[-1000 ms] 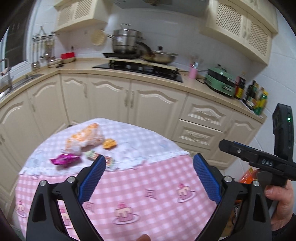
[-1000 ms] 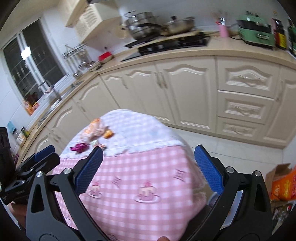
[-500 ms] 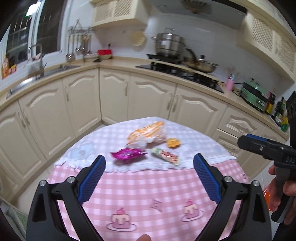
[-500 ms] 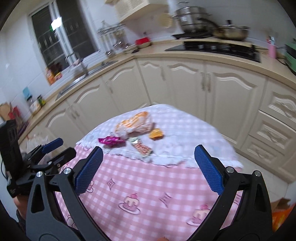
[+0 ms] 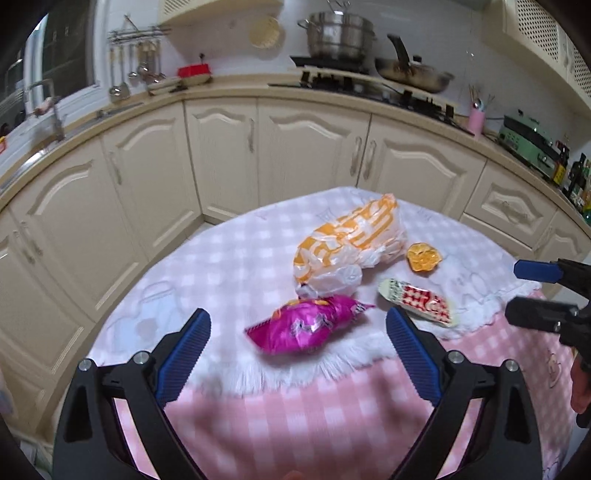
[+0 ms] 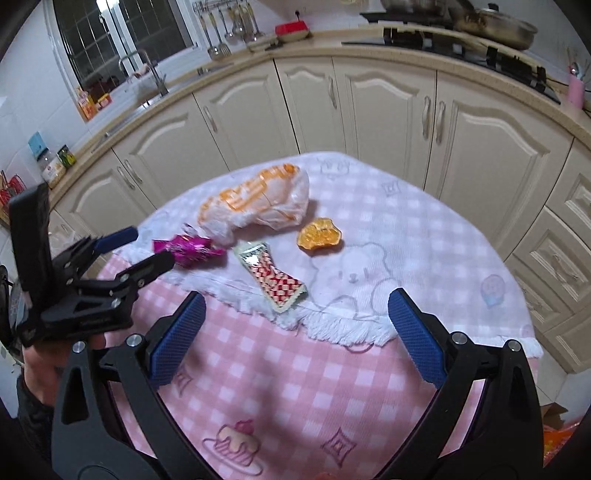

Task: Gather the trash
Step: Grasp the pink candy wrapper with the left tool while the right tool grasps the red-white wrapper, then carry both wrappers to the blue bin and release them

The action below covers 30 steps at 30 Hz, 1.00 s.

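Four pieces of trash lie on a white towel [image 5: 207, 280] [image 6: 417, 258] on the pink checked table. A magenta foil wrapper [image 5: 303, 324] [image 6: 190, 248] sits just beyond my left gripper [image 5: 298, 345], which is open and empty. An orange-and-white plastic bag [image 5: 351, 240] [image 6: 255, 199], an orange peel [image 5: 423, 256] [image 6: 319, 235] and a red-checked wrapper [image 5: 419, 301] [image 6: 271, 275] lie further off. My right gripper [image 6: 295, 326] is open and empty, short of the red-checked wrapper. Each gripper shows in the other's view: right gripper [image 5: 535, 291], left gripper [image 6: 129, 251].
Cream kitchen cabinets [image 5: 310, 147] curve behind the table. The counter holds a sink [image 6: 147, 92], hob with pot [image 5: 338, 35] and pan [image 5: 413, 72], and bottles at far right. A person's hand [image 6: 40, 369] holds the left gripper. The pink tablecloth [image 6: 295, 398] fills the foreground.
Both grippers have swung left and come closer to the trash, which now looks larger and nearer. Both stay open.
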{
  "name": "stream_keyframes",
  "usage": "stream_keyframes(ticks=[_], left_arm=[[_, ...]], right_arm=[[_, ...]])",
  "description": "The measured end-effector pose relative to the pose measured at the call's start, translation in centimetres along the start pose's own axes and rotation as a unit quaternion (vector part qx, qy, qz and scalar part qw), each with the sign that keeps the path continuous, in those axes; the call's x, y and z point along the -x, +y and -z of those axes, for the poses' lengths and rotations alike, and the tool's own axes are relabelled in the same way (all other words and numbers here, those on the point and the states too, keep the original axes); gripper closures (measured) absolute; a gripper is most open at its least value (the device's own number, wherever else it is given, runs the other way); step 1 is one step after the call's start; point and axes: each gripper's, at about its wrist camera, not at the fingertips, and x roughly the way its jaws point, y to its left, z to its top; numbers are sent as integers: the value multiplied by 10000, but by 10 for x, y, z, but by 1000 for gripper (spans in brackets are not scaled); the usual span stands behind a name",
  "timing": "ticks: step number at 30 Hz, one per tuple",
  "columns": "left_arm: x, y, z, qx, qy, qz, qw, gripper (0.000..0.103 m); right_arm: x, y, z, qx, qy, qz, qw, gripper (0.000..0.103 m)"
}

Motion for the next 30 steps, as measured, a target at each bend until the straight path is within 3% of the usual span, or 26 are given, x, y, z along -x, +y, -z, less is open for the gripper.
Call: stream_keyframes(ticks=[3,4,5,6,9,11,12,15,17,22,30], left_arm=[[-17,3,-3,-26,145,257,9996,10],[-19,4,-4,-20,161,407,9990,25],[-22,4,-4,-17,222,534,9983,49],[-26,3,-3,-7,322,626,9975,53],[-25,0,1,-8,279,587,9979,54],[-21,-3,5,12,247,555,9982,55],[-19,-4,7,48,236,552,9982,55],[-9,-2,13,192,188,490,9984,55],[5,0,20,335,108,468,9983,55],[33,-1,33,513,-98,474,9975,55],[68,-31,47,402,-273,579,9971,55]], right_arm=[[-15,-1,-3,27,122,-41,9999,6],[-21,1,-4,70,167,-70,9998,6],[-27,3,-5,124,210,-88,9997,6],[-34,6,-7,188,259,-103,9994,6],[-54,13,-11,268,343,-145,9989,12],[-66,19,-12,368,465,-132,9982,27],[-68,24,-12,507,430,-17,9978,28],[-67,37,-7,888,402,239,9949,66],[-61,36,-4,820,398,85,9958,77],[-36,22,8,471,255,-201,9984,82],[11,3,27,71,27,-483,9988,82]])
